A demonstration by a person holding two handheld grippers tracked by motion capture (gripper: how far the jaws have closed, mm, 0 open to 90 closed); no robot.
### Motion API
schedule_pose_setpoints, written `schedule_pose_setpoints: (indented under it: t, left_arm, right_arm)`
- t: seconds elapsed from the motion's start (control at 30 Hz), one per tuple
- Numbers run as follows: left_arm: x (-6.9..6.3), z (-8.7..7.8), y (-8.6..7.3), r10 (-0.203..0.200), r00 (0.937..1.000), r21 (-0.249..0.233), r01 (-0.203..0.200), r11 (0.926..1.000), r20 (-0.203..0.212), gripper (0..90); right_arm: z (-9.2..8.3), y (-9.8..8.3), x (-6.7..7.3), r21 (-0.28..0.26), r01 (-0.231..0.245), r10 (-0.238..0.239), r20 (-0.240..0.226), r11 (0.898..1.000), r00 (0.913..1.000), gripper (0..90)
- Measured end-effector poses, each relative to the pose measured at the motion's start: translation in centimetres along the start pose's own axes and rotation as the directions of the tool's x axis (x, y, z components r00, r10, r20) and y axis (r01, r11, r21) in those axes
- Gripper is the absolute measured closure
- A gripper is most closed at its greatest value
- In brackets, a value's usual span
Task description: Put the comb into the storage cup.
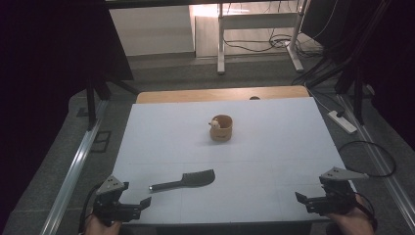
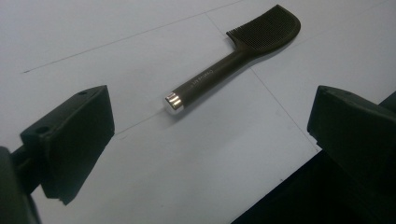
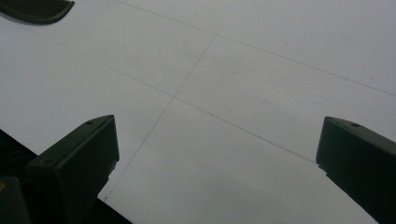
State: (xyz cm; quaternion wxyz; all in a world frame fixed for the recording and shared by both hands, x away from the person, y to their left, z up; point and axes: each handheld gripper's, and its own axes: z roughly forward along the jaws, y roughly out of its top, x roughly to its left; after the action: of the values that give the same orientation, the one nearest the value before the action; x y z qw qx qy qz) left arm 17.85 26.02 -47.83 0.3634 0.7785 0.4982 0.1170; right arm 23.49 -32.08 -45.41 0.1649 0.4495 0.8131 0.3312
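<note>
A dark comb (image 1: pixel 184 180) with a silver-capped handle lies flat on the white table (image 1: pixel 274 147), near the front and left of centre. A small brown round cup (image 1: pixel 221 128) with something pale inside stands in the table's middle. My left gripper (image 1: pixel 142 204) sits at the front left corner, open, its jaws wide apart and empty; the comb (image 2: pixel 233 58) lies just ahead of it, handle end nearest. My right gripper (image 1: pixel 302 199) rests at the front right corner, open and empty, pointing left over bare table (image 3: pixel 243 93). The comb head (image 3: pixel 35 10) shows at the far top left.
The table's front edge runs just under both grippers. A wooden strip (image 1: pixel 220 94) borders the far edge. Beyond are a desk frame (image 1: pixel 254 29), cables and a power strip (image 1: pixel 341 121) on the floor at right, and a metal rail (image 1: pixel 73 171) along the left.
</note>
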Motion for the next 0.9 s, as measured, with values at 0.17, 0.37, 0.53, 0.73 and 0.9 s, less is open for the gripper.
schedule_pose_setpoints:
  t: [0.17,0.37,0.53,0.73,0.9]
  left_arm:
    - [-0.1,0.1,0.1,0.0,1.0,0.007,0.0,1.0,0.006,0.5]
    - [-0.4,0.3,0.6,0.01,0.9998,0.022,-0.01,0.9997,0.018,0.4]
    - [-0.6,0.5,0.9,0.022,0.9995,0.027,-0.022,0.9994,0.023,0.0]
    - [-0.9,0.8,1.5,0.045,0.9987,0.038,-0.046,0.9982,0.025,0.0]
    - [-1.2,1.4,2.1,0.069,0.997,0.042,-0.07,0.9966,0.034,0.0]
  right_arm:
    - [0.0,0.0,0.1,-0.004,0.008,-0.008,0.001,1.0,1.0,0.0]
    - [-0.1,0.0,0.1,-0.004,0.01,-0.01,0.001,1.0,1.0,0.0]
    - [-0.1,0.0,0.1,-0.004,0.011,-0.011,0.001,1.0,0.9999,0.0]
    - [0.0,0.0,0.1,-0.002,0.012,-0.012,0.002,1.0,0.9999,0.0]
    - [0.0,0.0,0.1,-0.001,0.013,-0.013,0.001,1.0,0.9999,0.0]
